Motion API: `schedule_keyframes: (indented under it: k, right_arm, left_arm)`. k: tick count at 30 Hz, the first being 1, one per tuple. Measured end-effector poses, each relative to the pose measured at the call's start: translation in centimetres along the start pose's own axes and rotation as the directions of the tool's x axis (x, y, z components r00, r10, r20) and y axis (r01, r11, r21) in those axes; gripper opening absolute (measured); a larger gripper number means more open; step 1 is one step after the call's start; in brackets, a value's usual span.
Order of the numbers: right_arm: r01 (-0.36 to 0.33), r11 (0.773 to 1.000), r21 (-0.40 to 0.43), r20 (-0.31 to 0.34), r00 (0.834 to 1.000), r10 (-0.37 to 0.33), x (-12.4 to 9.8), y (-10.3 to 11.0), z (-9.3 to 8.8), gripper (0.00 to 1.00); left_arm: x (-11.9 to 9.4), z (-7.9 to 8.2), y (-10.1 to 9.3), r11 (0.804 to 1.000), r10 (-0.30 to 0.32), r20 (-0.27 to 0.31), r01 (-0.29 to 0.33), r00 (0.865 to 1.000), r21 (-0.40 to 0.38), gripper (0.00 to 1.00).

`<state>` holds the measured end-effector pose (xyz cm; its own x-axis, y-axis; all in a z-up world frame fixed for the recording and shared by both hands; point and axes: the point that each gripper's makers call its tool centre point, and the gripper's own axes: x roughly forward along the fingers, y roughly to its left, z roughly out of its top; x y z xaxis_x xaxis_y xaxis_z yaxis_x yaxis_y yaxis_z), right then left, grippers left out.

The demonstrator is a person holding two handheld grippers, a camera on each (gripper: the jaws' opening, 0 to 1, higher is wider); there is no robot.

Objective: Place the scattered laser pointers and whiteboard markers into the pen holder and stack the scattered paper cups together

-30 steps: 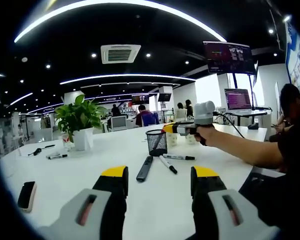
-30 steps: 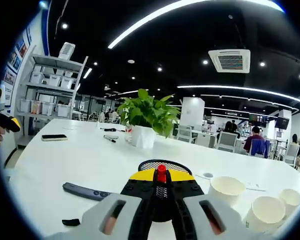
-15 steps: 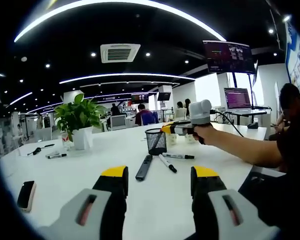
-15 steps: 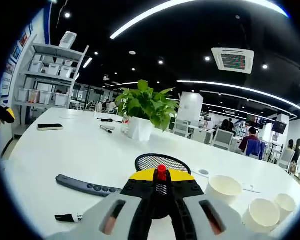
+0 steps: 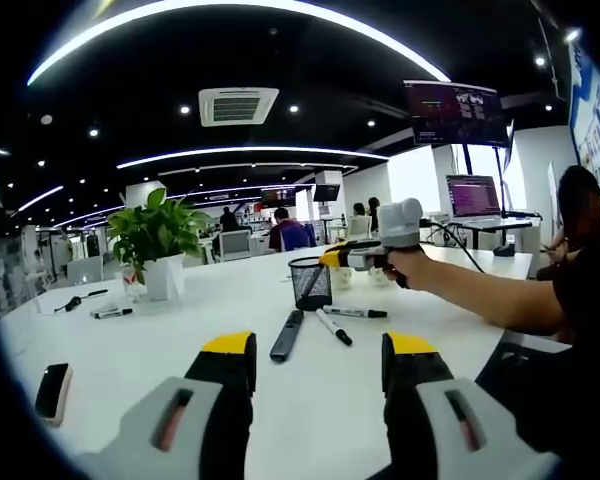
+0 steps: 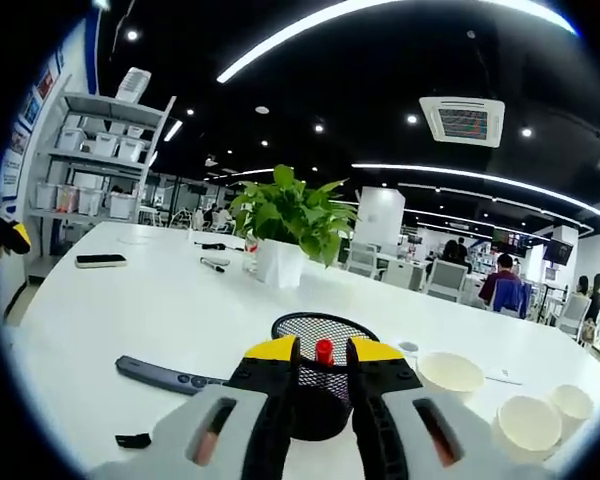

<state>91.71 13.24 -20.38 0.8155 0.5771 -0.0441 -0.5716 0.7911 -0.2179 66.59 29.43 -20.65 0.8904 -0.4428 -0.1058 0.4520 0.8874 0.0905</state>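
Two yellow-tipped jaws of the left gripper [image 5: 318, 365] are held wide apart, nothing between them, in the left gripper view. Beyond them a black mesh pen holder [image 5: 311, 283] stands on the glossy white table [image 5: 160, 340]; a slim dark laser pointer [image 5: 287, 335] and two whiteboard markers [image 5: 334, 327] lie just in front of it.

In the right gripper view, the right gripper [image 6: 321, 352] hangs over the holder, jaws slightly parted beside a red-capped marker [image 6: 324, 351]; contact cannot be judged. Three paper cups [image 6: 450, 374] stand beside the holder.
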Motion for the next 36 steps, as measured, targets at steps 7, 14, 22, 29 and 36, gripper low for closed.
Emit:
schedule_keyframes:
  k: [7,14,22,29,36]
  right_arm:
    - [0.011,1.000,-0.013,0.035,0.999,-0.010,-0.4,0.1,0.8,0.19]
    - [-0.027,1.000,0.015,0.069,0.997,0.026,-0.5,0.8,1.5,0.29]
    - [-0.037,0.993,0.117,0.026,0.999,0.034,-1.0,0.2,1.8,0.33]
    - [-0.082,0.987,0.141,-0.018,0.996,0.085,-2.5,0.0,2.9,0.37]
    - [-0.144,0.984,0.101,-0.053,0.987,0.150,-5.9,0.7,4.4,0.30]
  left_arm:
    - [-0.1,0.1,0.1,1.000,0.004,0.000,-0.004,1.000,0.005,0.51]
    - [-0.2,0.1,0.3,1.000,0.009,0.002,-0.009,1.000,0.004,0.51]
    - [-0.1,0.1,0.6,1.000,0.024,-0.003,-0.024,1.000,-0.003,0.52]
    - [0.2,0.0,0.5,1.000,0.026,-0.010,-0.026,1.000,-0.006,0.52]
    - [0.1,0.0,0.3,1.000,0.017,-0.002,-0.017,1.000,-0.009,0.54]
